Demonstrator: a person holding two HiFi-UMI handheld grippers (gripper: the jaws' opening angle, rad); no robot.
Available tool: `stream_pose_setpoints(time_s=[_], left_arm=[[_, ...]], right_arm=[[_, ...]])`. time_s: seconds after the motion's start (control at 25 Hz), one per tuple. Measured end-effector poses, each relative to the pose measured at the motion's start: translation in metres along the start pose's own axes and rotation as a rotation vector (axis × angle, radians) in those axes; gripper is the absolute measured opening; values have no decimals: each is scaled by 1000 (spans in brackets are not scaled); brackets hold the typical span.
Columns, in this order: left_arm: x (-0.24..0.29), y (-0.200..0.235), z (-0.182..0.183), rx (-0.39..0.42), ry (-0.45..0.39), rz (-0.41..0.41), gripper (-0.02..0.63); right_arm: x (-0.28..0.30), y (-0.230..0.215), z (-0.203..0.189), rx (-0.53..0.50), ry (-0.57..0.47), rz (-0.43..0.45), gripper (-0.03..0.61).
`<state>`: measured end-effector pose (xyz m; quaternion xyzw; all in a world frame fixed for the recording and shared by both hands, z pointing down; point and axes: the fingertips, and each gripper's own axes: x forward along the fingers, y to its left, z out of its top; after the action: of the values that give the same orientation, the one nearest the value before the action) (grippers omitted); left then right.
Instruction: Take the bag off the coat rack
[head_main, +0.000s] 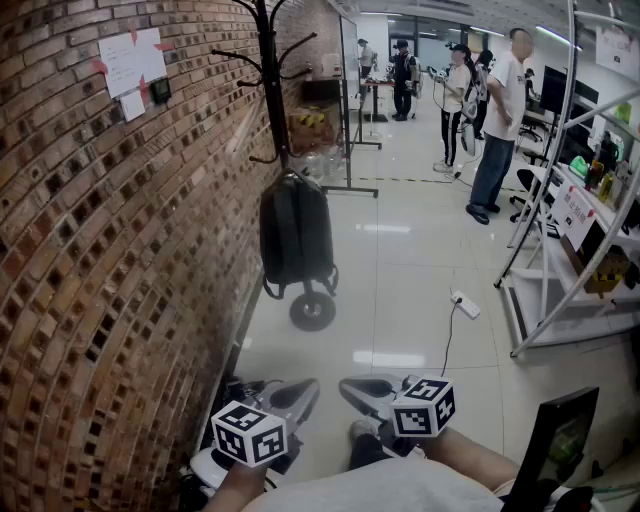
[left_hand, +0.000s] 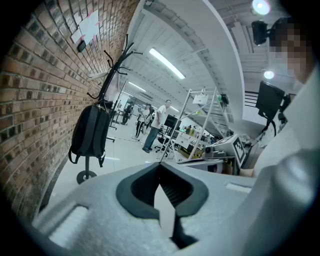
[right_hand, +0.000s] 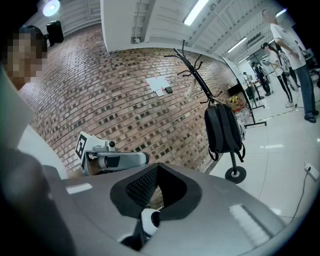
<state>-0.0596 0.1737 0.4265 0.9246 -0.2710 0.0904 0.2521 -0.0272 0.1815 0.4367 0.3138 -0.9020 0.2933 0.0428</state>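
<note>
A black backpack (head_main: 296, 232) hangs from a black coat rack (head_main: 270, 75) that stands on a round base (head_main: 312, 311) beside the brick wall. The same backpack (left_hand: 90, 131) shows far ahead in the left gripper view, and the backpack (right_hand: 223, 129) shows at the right in the right gripper view. My left gripper (head_main: 300, 392) and right gripper (head_main: 358, 390) are held low, close to my body, well short of the bag. Both are shut with nothing between the jaws.
A brick wall (head_main: 90, 250) runs along the left, with papers (head_main: 133, 62) pinned to it. A white power strip (head_main: 466, 305) and its cable lie on the tiled floor. A metal shelf rack (head_main: 580, 230) stands right. Several people (head_main: 497, 120) stand further back.
</note>
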Motion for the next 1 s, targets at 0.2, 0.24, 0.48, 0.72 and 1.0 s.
stream_pose_setpoints(time_s=[0.2, 0.24, 0.48, 0.72, 1.0], left_arm=[[42, 24, 15, -26, 11, 4, 0], [51, 30, 19, -31, 15, 3, 0], [118, 70, 60, -32, 26, 1, 0], [184, 88, 115, 13, 11, 7, 0], [211, 91, 166, 98, -57, 53, 0]], right_arm=[[9, -44, 19, 20, 16, 5, -2], [12, -54, 23, 24, 20, 5, -2], [26, -126, 76, 26, 1, -8, -2], [20, -190, 141, -5, -37, 0, -2], [9, -223, 196, -78, -88, 19, -2]])
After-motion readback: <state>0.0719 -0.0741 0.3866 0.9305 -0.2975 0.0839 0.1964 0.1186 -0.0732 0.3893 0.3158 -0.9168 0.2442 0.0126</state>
